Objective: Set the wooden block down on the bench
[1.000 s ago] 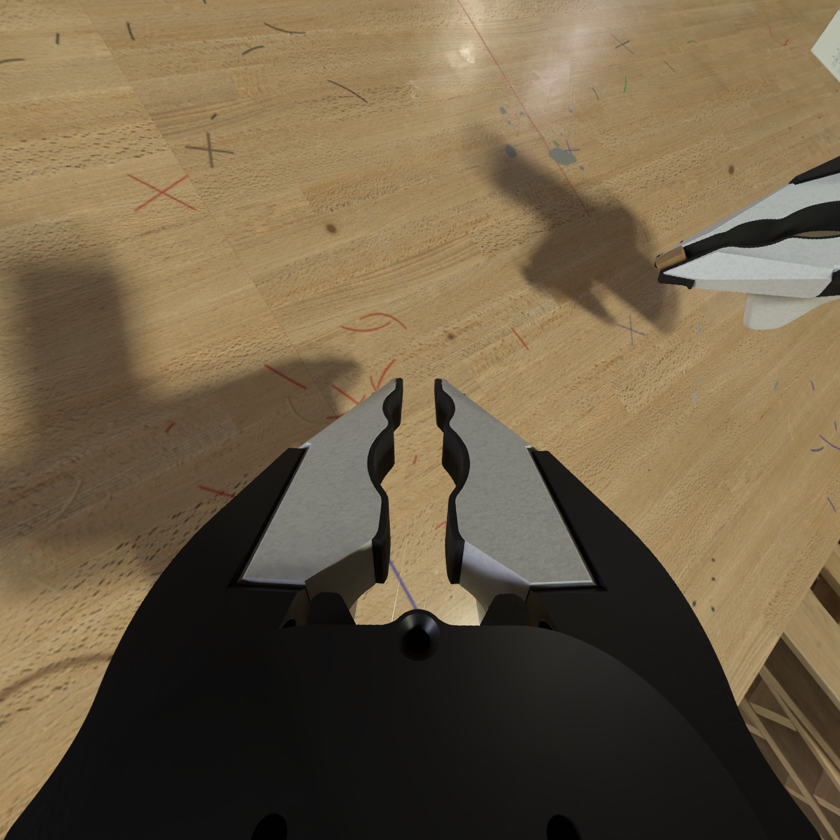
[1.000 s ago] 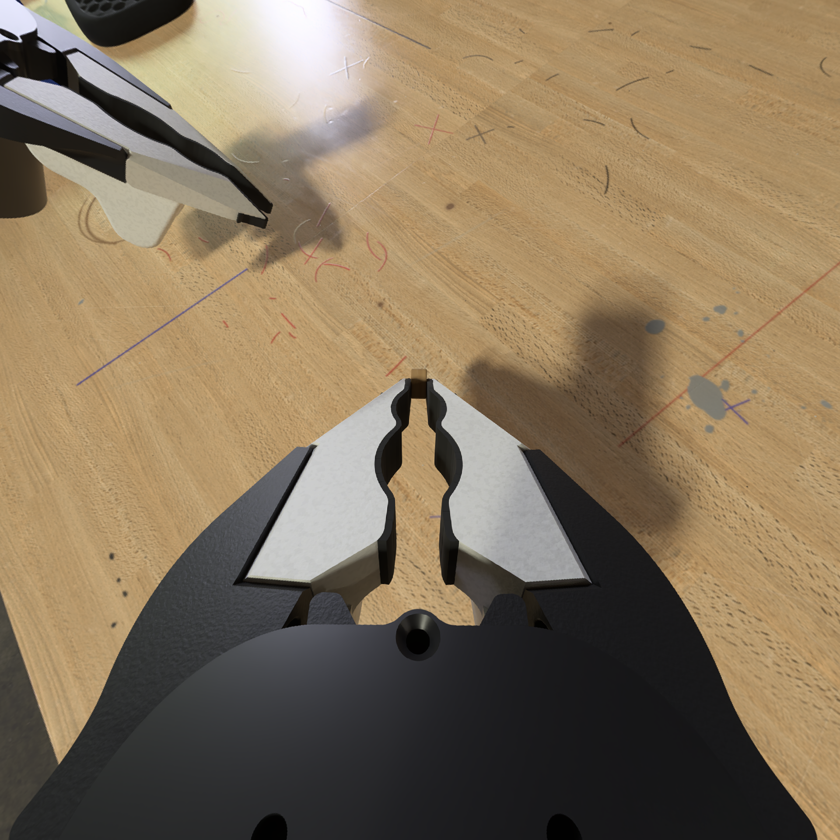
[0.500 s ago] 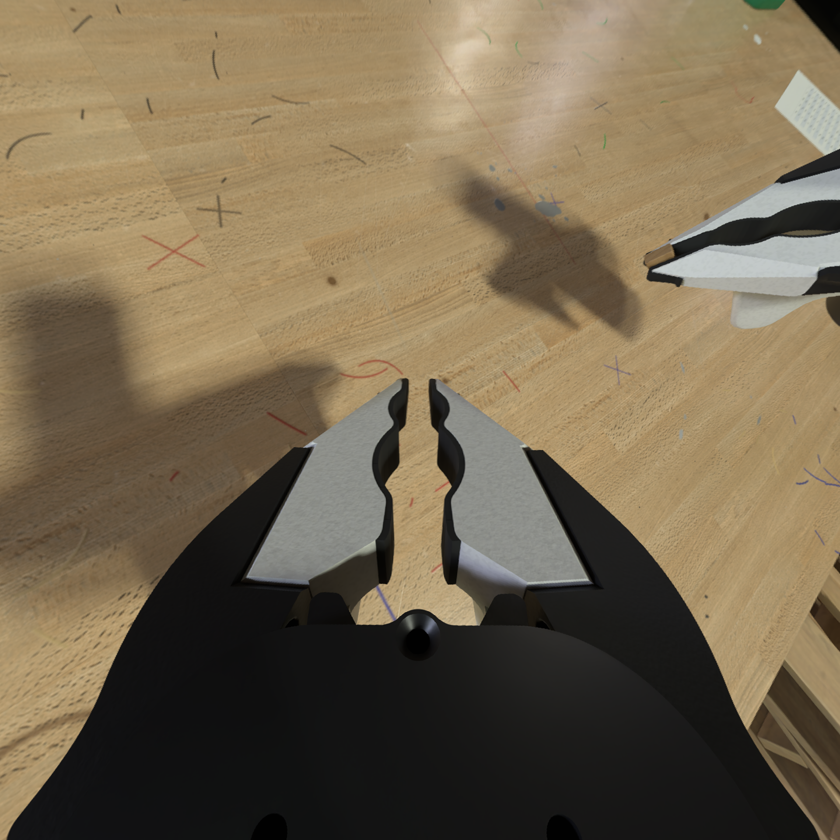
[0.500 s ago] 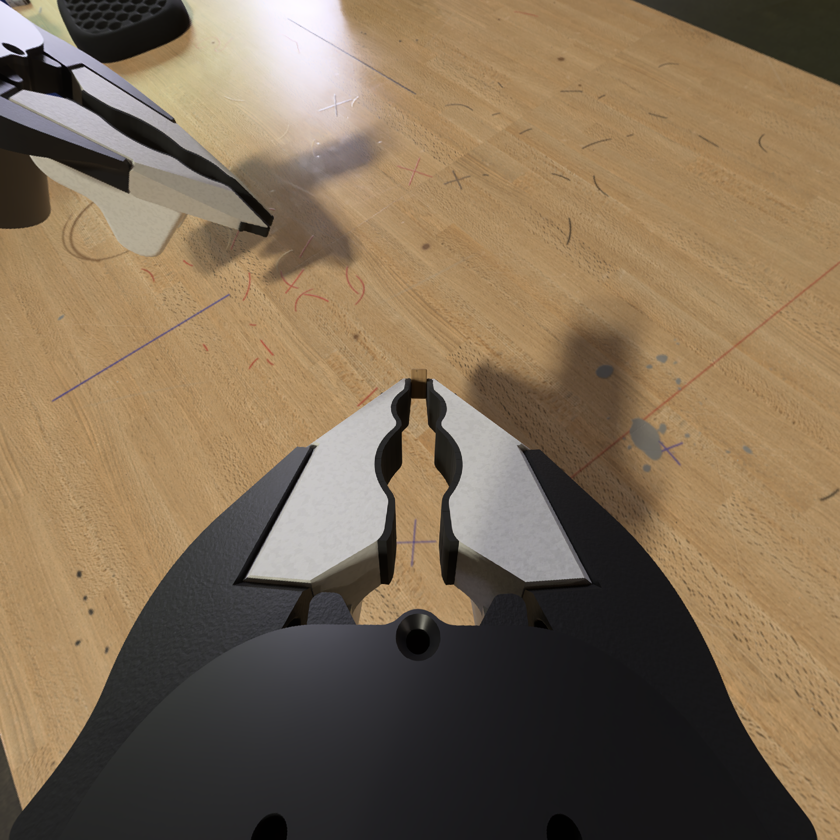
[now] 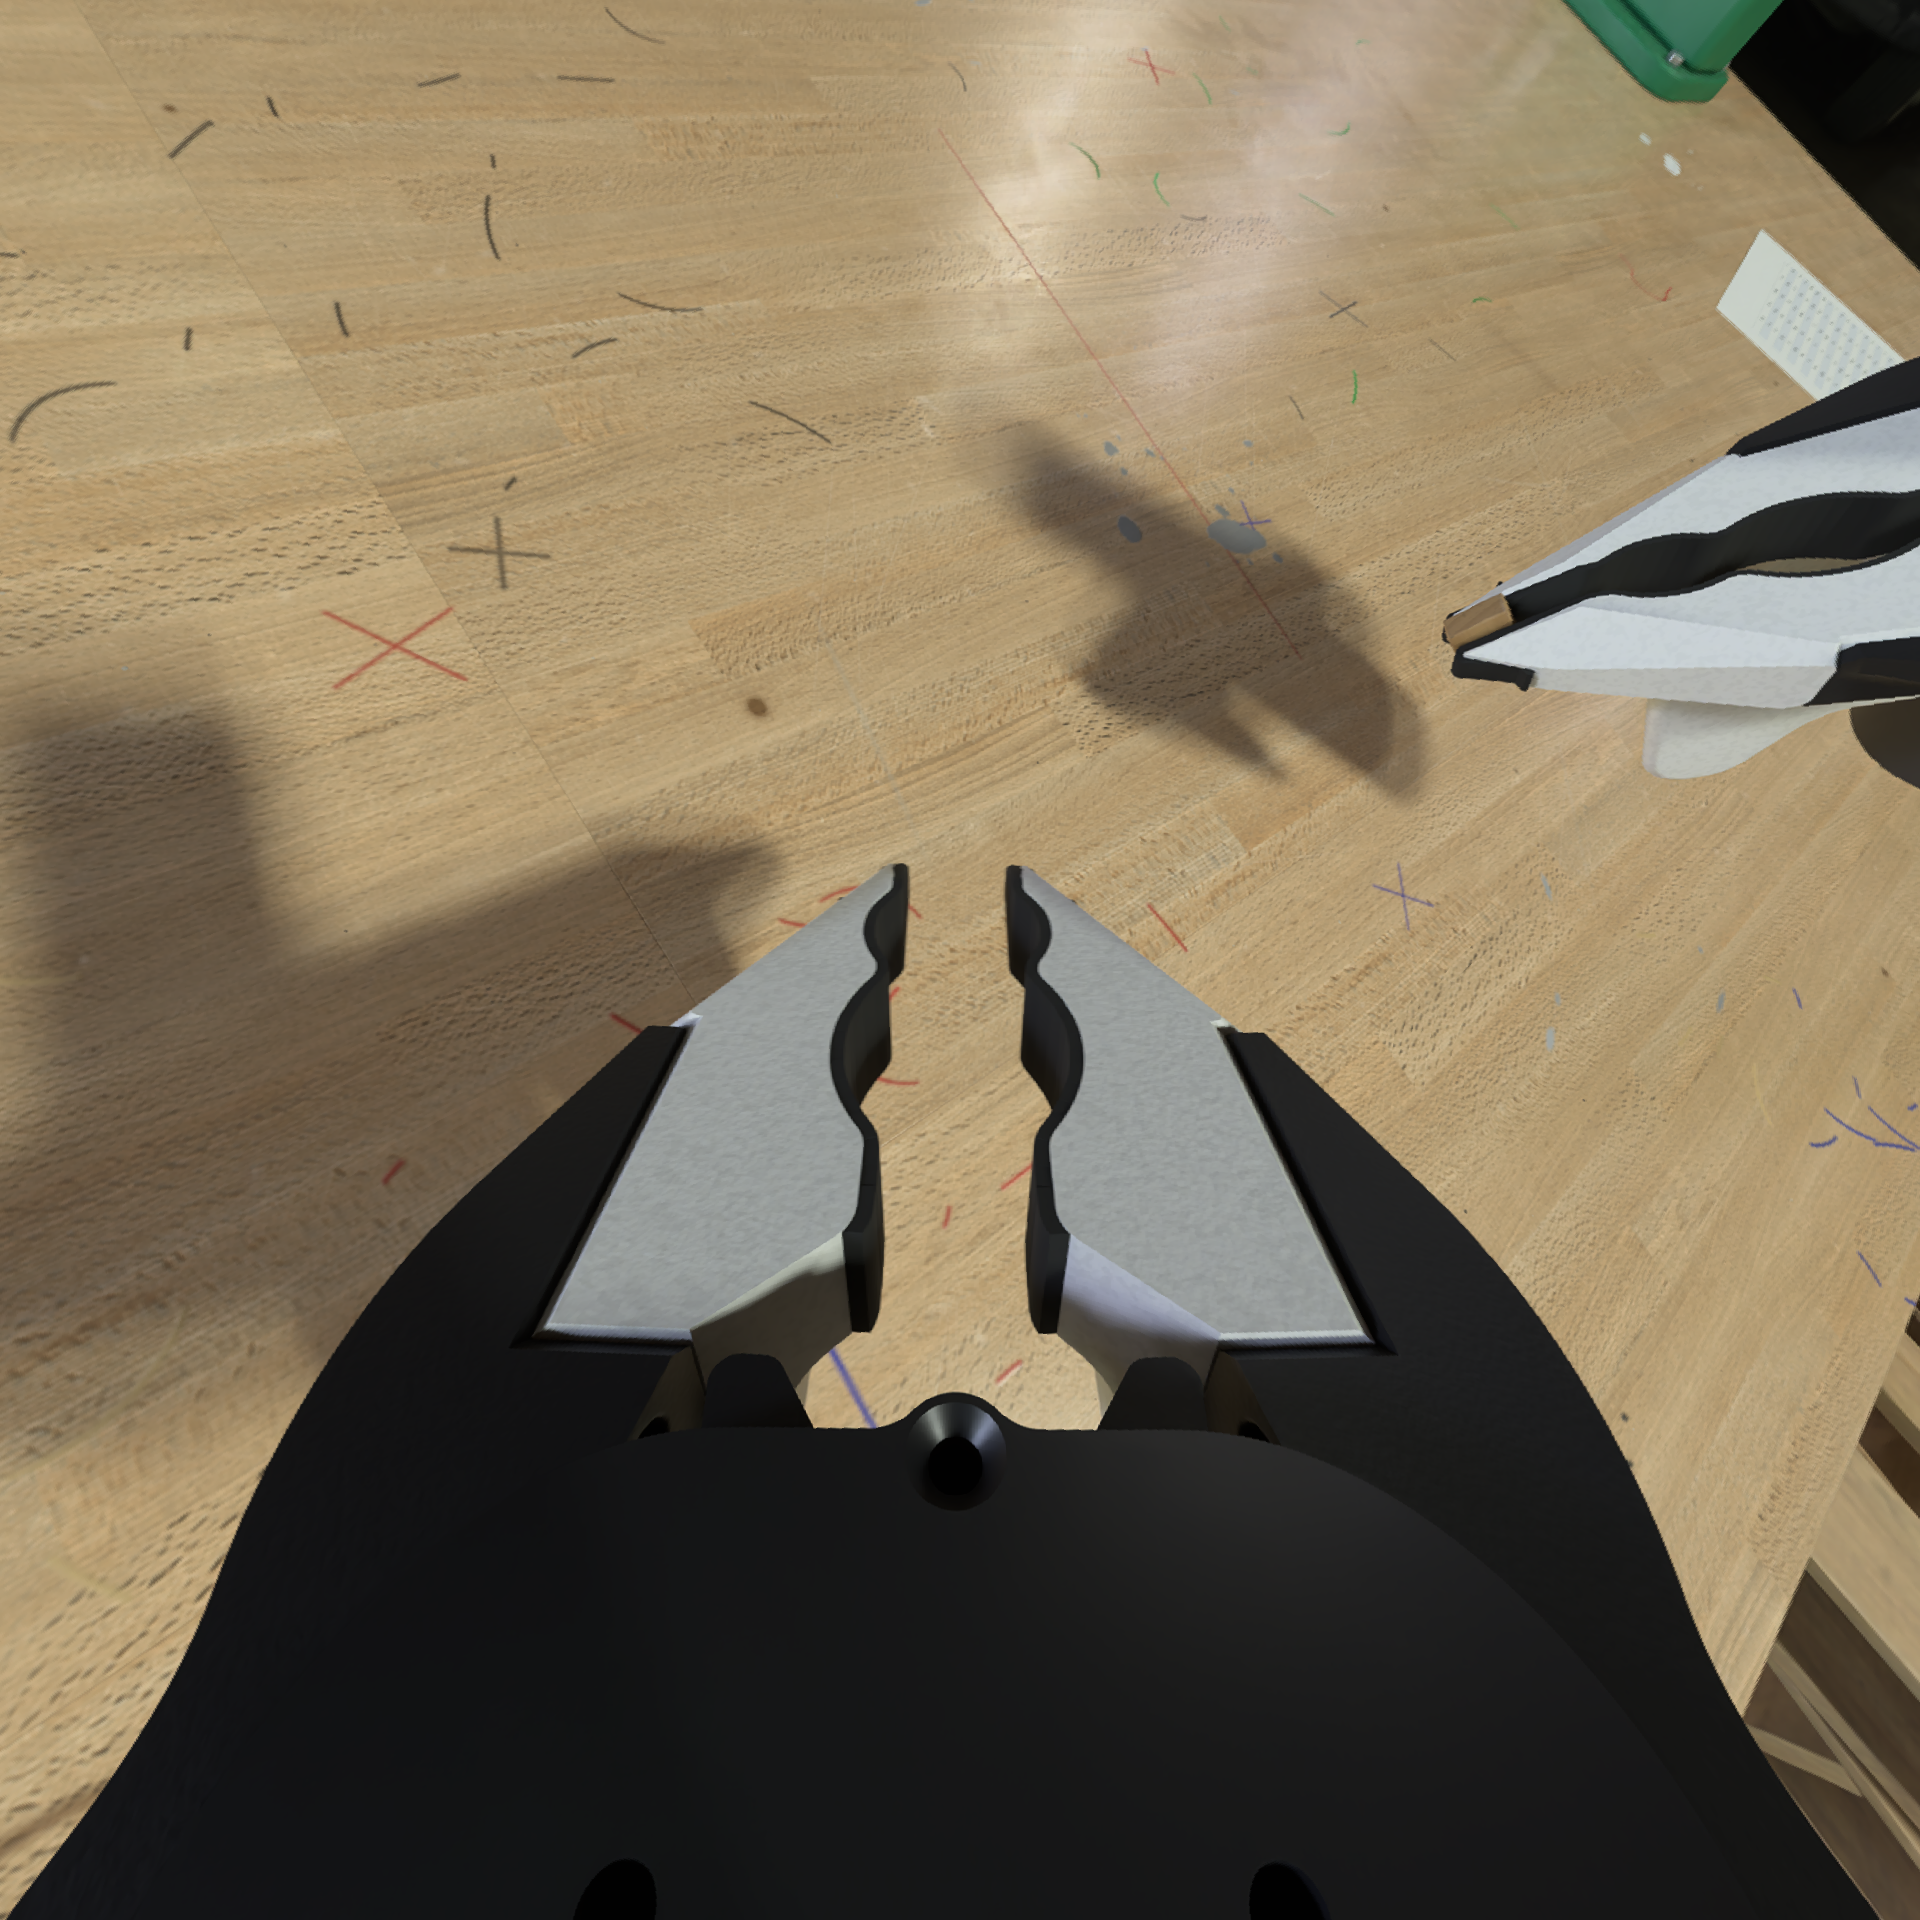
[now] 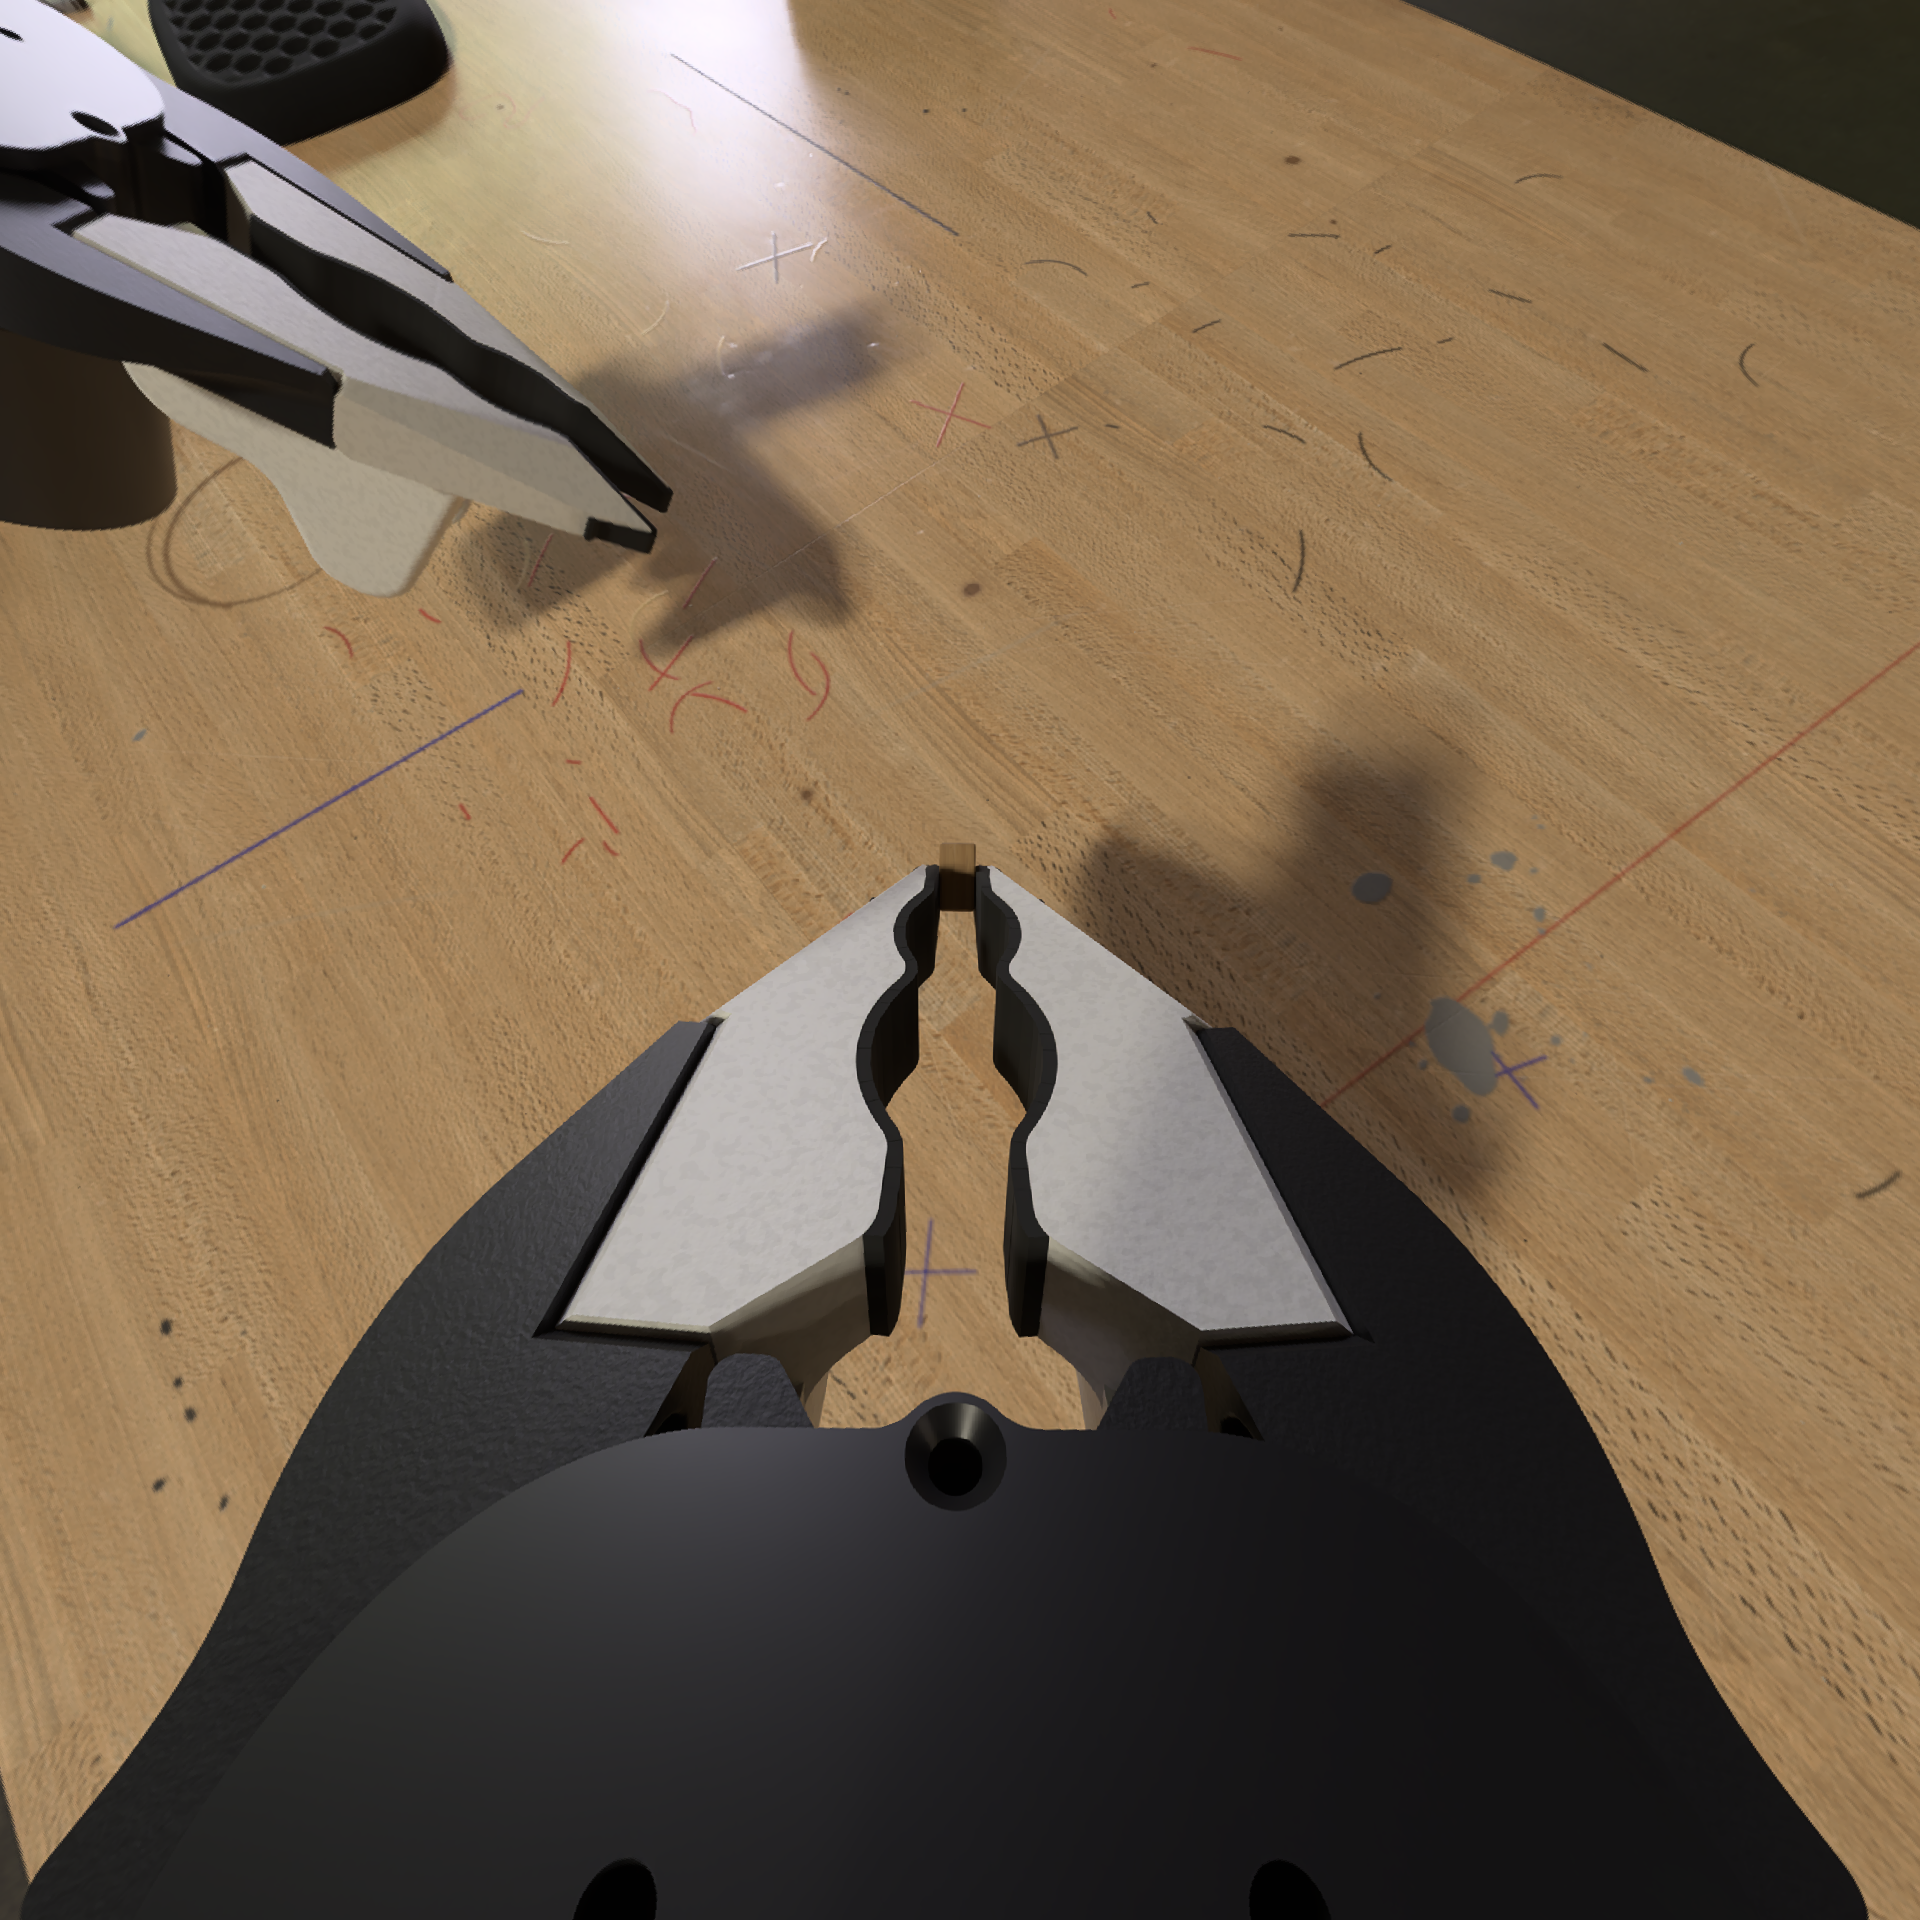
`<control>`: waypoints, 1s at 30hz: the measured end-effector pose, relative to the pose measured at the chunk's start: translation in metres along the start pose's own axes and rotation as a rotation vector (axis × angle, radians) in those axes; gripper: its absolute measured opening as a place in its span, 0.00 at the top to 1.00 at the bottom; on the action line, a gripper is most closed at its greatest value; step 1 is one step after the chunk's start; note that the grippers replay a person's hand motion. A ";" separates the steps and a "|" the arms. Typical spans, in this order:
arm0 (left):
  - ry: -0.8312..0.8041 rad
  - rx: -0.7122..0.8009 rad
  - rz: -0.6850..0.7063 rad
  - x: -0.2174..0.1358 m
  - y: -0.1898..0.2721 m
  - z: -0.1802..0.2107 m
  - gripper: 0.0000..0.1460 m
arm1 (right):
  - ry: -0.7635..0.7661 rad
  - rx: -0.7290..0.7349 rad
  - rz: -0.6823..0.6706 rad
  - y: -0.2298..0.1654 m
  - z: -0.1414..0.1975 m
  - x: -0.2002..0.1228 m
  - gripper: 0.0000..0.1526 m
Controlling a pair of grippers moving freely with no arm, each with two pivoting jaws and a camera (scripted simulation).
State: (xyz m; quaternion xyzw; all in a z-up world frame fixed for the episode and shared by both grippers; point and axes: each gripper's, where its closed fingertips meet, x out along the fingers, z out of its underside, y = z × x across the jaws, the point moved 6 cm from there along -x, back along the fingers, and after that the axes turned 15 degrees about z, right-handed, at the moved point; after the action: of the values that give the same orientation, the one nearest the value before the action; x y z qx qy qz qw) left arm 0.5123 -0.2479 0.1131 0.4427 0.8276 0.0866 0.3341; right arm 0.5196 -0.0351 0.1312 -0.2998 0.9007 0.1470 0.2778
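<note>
Pinching a small tan wooden block (image 6: 957, 873) at its very fingertips, the right gripper (image 6: 957, 891) hangs above the scuffed pale-wood bench (image 6: 1351, 582), the block clear of the surface. The left gripper (image 5: 956, 883) hovers well apart with jaws slightly parted, holding nothing. Bare bench lies between them; its right edge (image 5: 1766, 1538) sits near the left gripper.

Plenty of bare bench (image 6: 1247, 623) under my right gripper (image 6: 957, 883), nothing in its way. My left gripper (image 6: 623, 520) sits well off to the side, with a black mesh pad (image 6: 301, 52) and a dark cylinder (image 6: 73, 457) behind it.
</note>
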 end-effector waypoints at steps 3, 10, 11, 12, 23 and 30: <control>-0.019 -0.002 -0.007 0.004 -0.002 0.001 0.80 | 0.001 0.019 -0.018 0.001 0.000 0.004 0.96; -0.020 0.002 0.030 0.010 0.001 -0.005 1.00 | -0.015 0.040 -0.053 0.002 0.003 0.013 0.96; -0.020 0.007 0.029 0.010 0.002 -0.005 1.00 | -0.020 0.040 -0.056 0.002 0.005 0.013 0.96; -0.022 0.009 0.029 0.011 0.002 -0.005 1.00 | -0.027 0.040 -0.059 0.002 0.006 0.014 0.96; -0.058 -0.013 0.041 0.022 -0.004 0.000 1.00 | -0.210 -0.049 -0.075 0.006 0.018 0.030 0.96; -0.065 -0.008 0.014 0.019 -0.013 0.003 1.00 | -0.315 -0.177 -0.085 0.013 0.007 0.048 0.96</control>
State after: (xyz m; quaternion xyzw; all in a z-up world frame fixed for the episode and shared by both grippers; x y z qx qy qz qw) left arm 0.4981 -0.2409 0.0962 0.4498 0.8128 0.0776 0.3620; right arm 0.4824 -0.0437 0.0981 -0.3343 0.8161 0.2588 0.3940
